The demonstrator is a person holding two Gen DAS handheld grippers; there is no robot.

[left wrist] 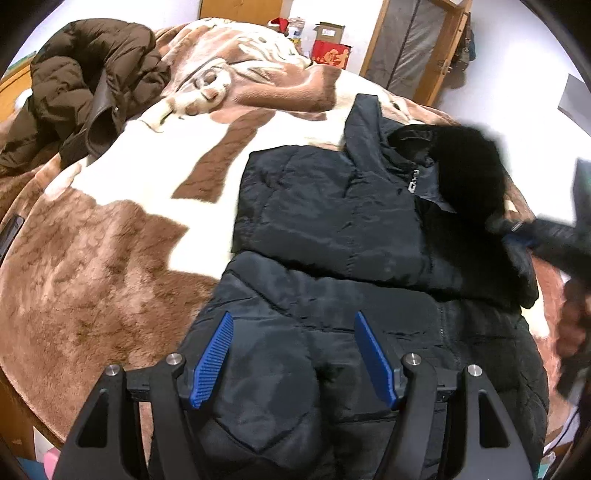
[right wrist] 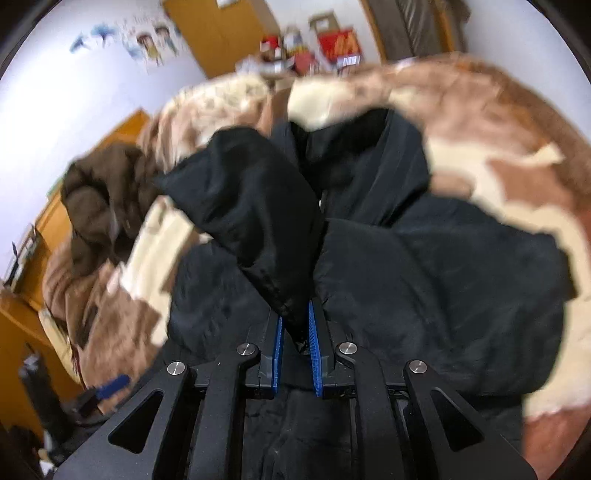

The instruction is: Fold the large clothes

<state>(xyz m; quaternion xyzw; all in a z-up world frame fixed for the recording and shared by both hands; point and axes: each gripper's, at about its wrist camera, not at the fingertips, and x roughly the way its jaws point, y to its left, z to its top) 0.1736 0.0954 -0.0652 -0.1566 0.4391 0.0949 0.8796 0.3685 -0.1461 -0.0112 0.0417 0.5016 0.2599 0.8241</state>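
A black puffer jacket (left wrist: 332,221) lies partly folded on a brown and cream blanket (left wrist: 110,258), zip and fur-trimmed hood toward the right. My left gripper (left wrist: 291,321) hovers open over the jacket's lower part, with nothing between its blue pads. In the right wrist view, my right gripper (right wrist: 295,325) is shut on the cuff end of the black jacket's sleeve (right wrist: 251,206), which is lifted over the jacket's body (right wrist: 443,277). The right gripper (left wrist: 515,230) also shows as a blur at the jacket's right edge in the left wrist view.
A brown puffer jacket (left wrist: 92,85) lies heaped at the blanket's far left. Red boxes (left wrist: 330,55), a wooden door (right wrist: 218,33) and a fabric wardrobe (left wrist: 413,44) stand beyond the bed. The bed's near edge drops off at the lower left (left wrist: 22,406).
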